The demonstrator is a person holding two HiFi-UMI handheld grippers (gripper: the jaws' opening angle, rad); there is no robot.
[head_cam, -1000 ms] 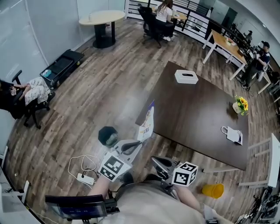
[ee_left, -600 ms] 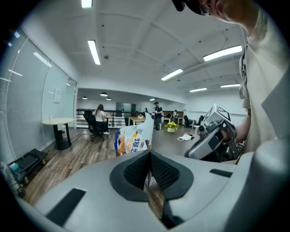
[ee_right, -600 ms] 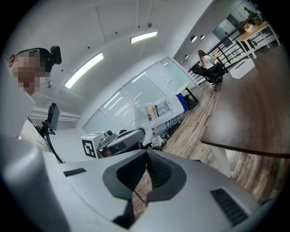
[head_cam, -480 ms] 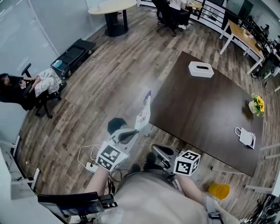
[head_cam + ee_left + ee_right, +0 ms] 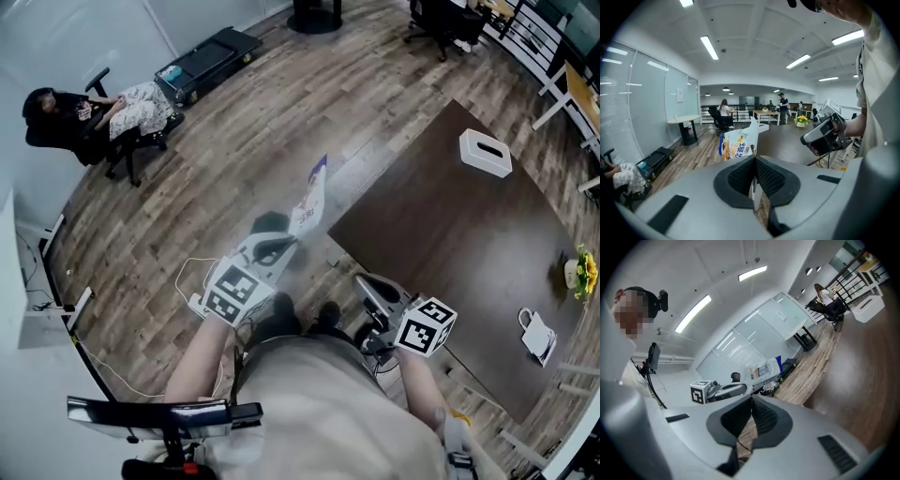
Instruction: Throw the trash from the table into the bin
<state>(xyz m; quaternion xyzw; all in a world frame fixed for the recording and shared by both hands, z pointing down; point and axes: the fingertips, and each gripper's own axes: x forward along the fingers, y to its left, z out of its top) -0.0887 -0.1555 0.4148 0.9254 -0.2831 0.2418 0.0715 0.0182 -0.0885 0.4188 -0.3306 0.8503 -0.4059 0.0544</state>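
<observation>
The snack bag [image 5: 309,195] is standing up beyond the tips of the left tongs [image 5: 292,242], which are pinching its lower edge. In the left gripper view the tongs [image 5: 754,161] are pressing together on a thin white strip of the bag [image 5: 738,143]; the rest of that edge is hiding behind the pads, and the print is too small to read. The bag is hanging over the wooden floor [image 5: 234,122], clear of the table [image 5: 450,234] to the right of these tongs. Just beyond and beneath the left tongs a dark bin [image 5: 267,223] is peeking out, mostly covered by them, so its inside is not showing. The right tongs [image 5: 364,281] are hovering at the table's near edge, lying together with nothing between them [image 5: 751,400]. Far beyond them a tissue box [image 5: 485,153] is sitting on the table, and the flowers [image 5: 583,272] are being cut off by the frame's edge.
</observation>
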